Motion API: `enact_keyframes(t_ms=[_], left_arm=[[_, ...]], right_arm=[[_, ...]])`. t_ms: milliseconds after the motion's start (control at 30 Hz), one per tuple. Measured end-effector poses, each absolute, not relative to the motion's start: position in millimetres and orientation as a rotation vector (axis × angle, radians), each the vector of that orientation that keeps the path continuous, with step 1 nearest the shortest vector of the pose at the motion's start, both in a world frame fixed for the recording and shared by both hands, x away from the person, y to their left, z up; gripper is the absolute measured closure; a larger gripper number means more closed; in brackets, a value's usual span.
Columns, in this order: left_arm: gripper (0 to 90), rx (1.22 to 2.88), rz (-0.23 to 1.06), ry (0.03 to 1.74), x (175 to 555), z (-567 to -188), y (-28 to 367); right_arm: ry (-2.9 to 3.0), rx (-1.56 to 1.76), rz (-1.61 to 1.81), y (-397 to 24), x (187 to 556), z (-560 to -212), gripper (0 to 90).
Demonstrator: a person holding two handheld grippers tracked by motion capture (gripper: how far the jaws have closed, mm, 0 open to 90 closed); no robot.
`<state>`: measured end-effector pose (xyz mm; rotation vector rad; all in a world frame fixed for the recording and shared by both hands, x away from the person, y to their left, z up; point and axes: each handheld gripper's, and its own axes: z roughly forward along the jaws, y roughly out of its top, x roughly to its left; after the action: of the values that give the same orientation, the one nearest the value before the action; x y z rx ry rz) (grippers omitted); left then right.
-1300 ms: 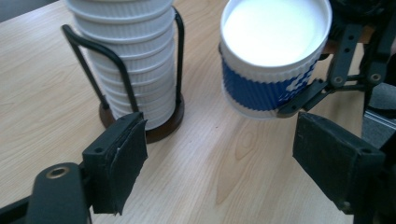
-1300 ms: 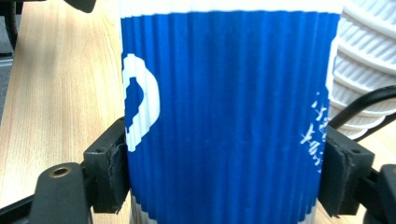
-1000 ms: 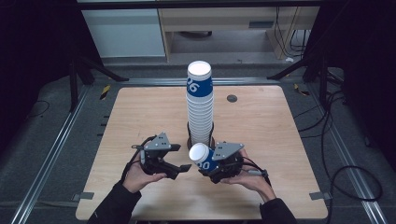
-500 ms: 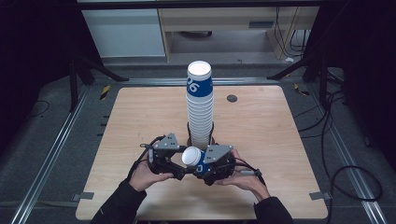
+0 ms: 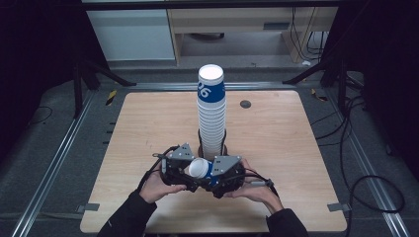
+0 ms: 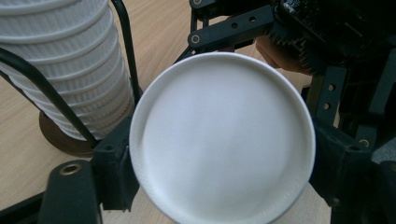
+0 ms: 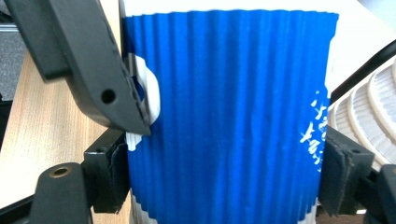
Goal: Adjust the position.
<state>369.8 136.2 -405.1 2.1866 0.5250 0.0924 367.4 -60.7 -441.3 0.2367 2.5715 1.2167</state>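
We see the blue paper cup (image 5: 200, 169) lying on its side just above the table (image 5: 296, 148) near its front edge, at 6 o'clock from the tall cup stack (image 5: 211, 113). R gripper (image 5: 213, 177) pinches its blue ribbed wall. L gripper (image 5: 191, 174), at 9 o'clock of the cup, has just been closing, jaws now pressed vs. the white base end.

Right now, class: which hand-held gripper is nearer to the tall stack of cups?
Right. The right hand-held gripper holds the blue cup just in front of the tall stack of cups; the left hand-held gripper sits farther out to the stack's left.
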Motion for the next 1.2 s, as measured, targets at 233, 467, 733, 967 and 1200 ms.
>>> enact_keyframes(t_ms=[233,467,733,967,1200], left_arm=[[23.9,2.186,0.089,0.531,369.6,-405.2,136.3],[24.7,2.174,0.093,0.539,368.9,-403.6,137.4],[25.1,2.175,0.108,0.544,368.5,-403.2,139.1],[25.1,2.151,0.128,0.563,370.1,-399.6,148.7],[25.2,2.103,0.158,0.583,370.9,-395.7,162.1]], right_arm=[[2.579,0.255,1.213,-59.8,368.4,-441.7,19.4],[2.567,0.284,1.232,-59.6,369.0,-440.5,17.8],[2.567,0.314,1.231,-61.4,369.6,-439.6,11.1],[2.534,0.345,1.268,-69.3,369.6,-433.6,9.3],[2.494,0.394,1.332,-84.7,371.2,-424.9,9.1]])
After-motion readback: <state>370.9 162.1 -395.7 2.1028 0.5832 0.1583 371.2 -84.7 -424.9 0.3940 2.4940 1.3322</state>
